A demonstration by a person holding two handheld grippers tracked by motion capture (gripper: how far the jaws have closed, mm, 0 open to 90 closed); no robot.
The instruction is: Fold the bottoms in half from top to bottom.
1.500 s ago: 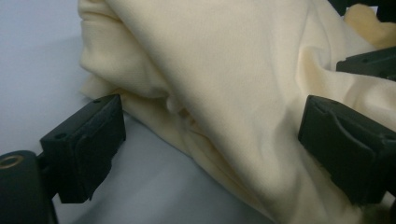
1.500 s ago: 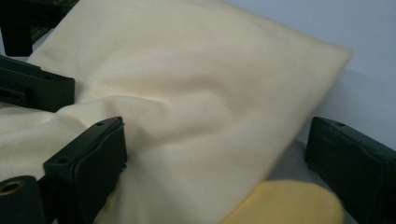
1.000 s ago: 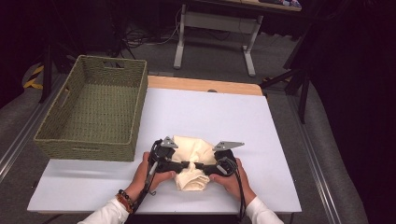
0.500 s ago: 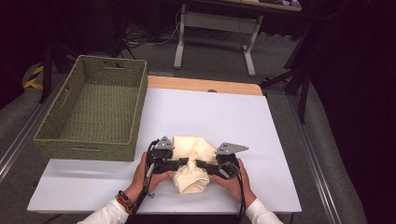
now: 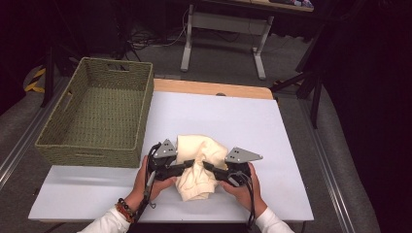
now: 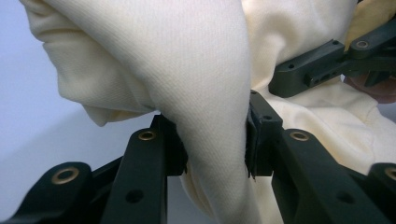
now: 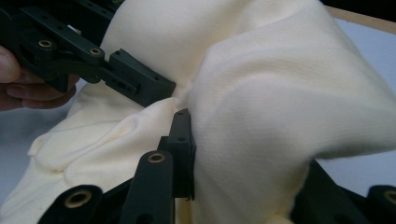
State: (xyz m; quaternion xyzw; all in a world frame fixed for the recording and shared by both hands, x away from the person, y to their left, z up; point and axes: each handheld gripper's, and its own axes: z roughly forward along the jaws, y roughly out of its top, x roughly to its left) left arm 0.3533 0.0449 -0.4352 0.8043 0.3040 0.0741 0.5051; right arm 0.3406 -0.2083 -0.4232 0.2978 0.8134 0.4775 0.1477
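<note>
1. The left gripper [image 5: 187, 165] sits low and left of centre in the high view, its jaws pointing right into a cream cloth [image 5: 199, 162]. In the left gripper view [image 6: 212, 140] its two black pads press a thick fold of that cloth from both sides; the jaws have just been closing, with the fabric between them.
2. The right gripper [image 5: 210, 167] sits low and just right of centre in the high view, pointing left into the same cloth. In the right gripper view [image 7: 243, 154] one pad presses against a bulging fold; the other jaw is mostly hidden behind the fabric at lower right. These jaws too have just been closing on the cloth.
3. The two gripper tips lie very near each other at the middle of the cloth.
4. The left hand [image 5: 158, 182] and right hand [image 5: 240, 187] enter from the bottom edge; a beaded bracelet [image 5: 125, 208] circles the left wrist.
5. The cloth lies bunched on the white table top [image 5: 233, 116], in the lower centre of the high view.
6. A woven green basket [image 5: 80, 150] stands at the left of the frame, on the table's left edge, apart from the cloth.
</note>
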